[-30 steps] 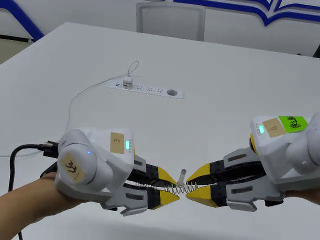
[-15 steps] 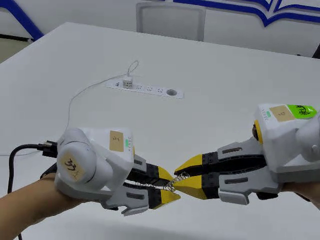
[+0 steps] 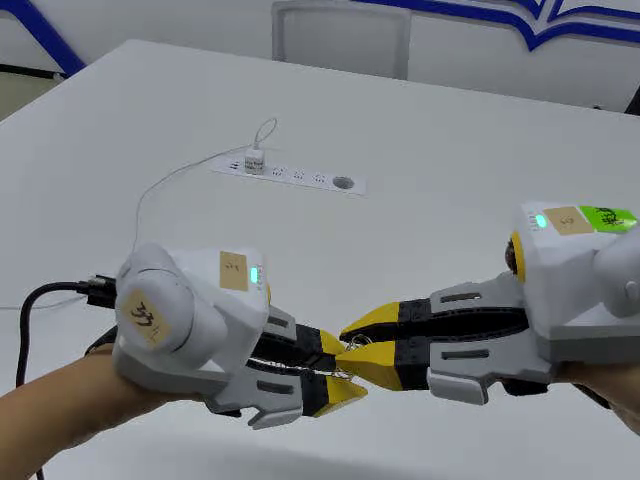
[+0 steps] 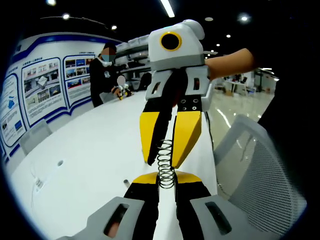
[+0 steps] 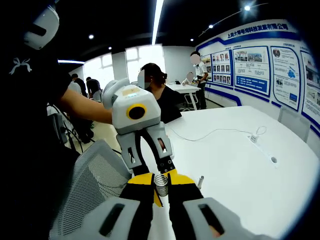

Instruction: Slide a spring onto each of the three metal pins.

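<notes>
A small steel spring (image 4: 165, 165) spans between my two grippers above the white table (image 3: 430, 200). The left gripper (image 3: 348, 370) is shut on one end of it, its yellow tips (image 4: 150, 178) low in the left gripper view. The right gripper (image 3: 342, 345) faces it tip to tip and is shut on the other end; in the right gripper view the spring (image 5: 160, 184) appears end-on between the yellow fingertips (image 5: 181, 180). A short metal pin (image 5: 201, 180) stands upright on the table just beside the jaws, also seen as the pin (image 4: 126, 182).
A white power strip (image 3: 290, 178) with a plugged-in charger (image 3: 255, 162) and thin cable lies mid-table. A black cable (image 3: 40, 300) runs at the left. A grey chair (image 3: 340, 40) stands at the far edge. A mesh chair (image 4: 260, 170) and people are behind.
The right gripper has moved left until its tips meet the left gripper's. Most of the spring and the upright pin are now covered by the jaws in the head view.
</notes>
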A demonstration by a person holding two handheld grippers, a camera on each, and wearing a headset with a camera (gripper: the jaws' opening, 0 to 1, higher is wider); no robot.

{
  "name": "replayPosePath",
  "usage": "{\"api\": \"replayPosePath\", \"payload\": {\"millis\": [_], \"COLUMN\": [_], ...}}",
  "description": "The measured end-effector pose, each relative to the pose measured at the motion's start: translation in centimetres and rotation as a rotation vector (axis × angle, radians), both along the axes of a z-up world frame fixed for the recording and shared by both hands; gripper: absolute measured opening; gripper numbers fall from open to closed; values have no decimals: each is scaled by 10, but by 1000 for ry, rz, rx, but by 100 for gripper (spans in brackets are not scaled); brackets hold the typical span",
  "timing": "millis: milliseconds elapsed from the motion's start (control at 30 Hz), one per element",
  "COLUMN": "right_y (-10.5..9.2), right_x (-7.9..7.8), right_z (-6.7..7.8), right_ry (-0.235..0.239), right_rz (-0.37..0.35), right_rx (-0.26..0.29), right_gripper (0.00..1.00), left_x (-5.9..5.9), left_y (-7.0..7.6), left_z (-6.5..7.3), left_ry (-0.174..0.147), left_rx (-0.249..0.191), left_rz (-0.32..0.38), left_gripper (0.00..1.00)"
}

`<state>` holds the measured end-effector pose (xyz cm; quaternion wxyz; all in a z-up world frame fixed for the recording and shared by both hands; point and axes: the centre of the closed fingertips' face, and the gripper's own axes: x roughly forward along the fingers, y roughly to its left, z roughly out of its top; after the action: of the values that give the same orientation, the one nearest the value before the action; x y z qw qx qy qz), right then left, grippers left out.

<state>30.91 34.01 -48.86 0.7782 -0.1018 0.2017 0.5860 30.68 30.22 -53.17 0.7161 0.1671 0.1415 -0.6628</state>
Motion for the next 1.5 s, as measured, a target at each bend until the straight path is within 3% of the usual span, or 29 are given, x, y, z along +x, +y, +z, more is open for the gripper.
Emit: {"api": "replayPosePath", "payload": {"millis": [67, 167, 267, 333, 533, 667, 933, 1000, 1067, 1267, 1333, 1500], "right_y": [-1, 1, 1, 0, -5, -16, -37, -40, -43, -49, -50, -52], "right_x": [1, 3, 7, 10, 17, 27, 51, 56, 61, 72, 76, 85], "right_z": [-2, 0, 2, 3, 4, 1, -3, -4, -5, -12, -15, -24], "right_ry": [-1, -1, -6, -9, -22, -24, -15, -16, -24, -41, -40, -54], "right_rz": [-1, -5, -12, -18, -44, -82, -184, -204, -227, -270, -283, -293], "right_rx": [-18, -10, -7, -7, -18, -31, -44, -48, -55, -86, -95, -136], "right_gripper": [11, 11, 11, 11, 11, 11, 11, 11, 11, 11, 11, 11], "left_x": [1, 3, 7, 10, 22, 37, 59, 61, 62, 60, 61, 64], "left_y": [1, 5, 7, 11, 18, 26, 43, 46, 49, 54, 57, 60], "left_z": [-2, 1, -2, -7, -6, -1, 6, 4, 1, -9, -12, -13], "left_ry": [-7, 24, 2, 0, -16, -70, -55, -48, -62, -45, -56, -45], "left_rx": [7, -10, 1, 19, 4, -7, -34, -27, -9, 14, 31, 20], "left_rz": [-4, 2, 17, 33, 98, 149, 256, 269, 276, 283, 292, 317], "left_gripper": [11, 12, 14, 19, 31, 46, 66, 72, 75, 85, 90, 96]}}
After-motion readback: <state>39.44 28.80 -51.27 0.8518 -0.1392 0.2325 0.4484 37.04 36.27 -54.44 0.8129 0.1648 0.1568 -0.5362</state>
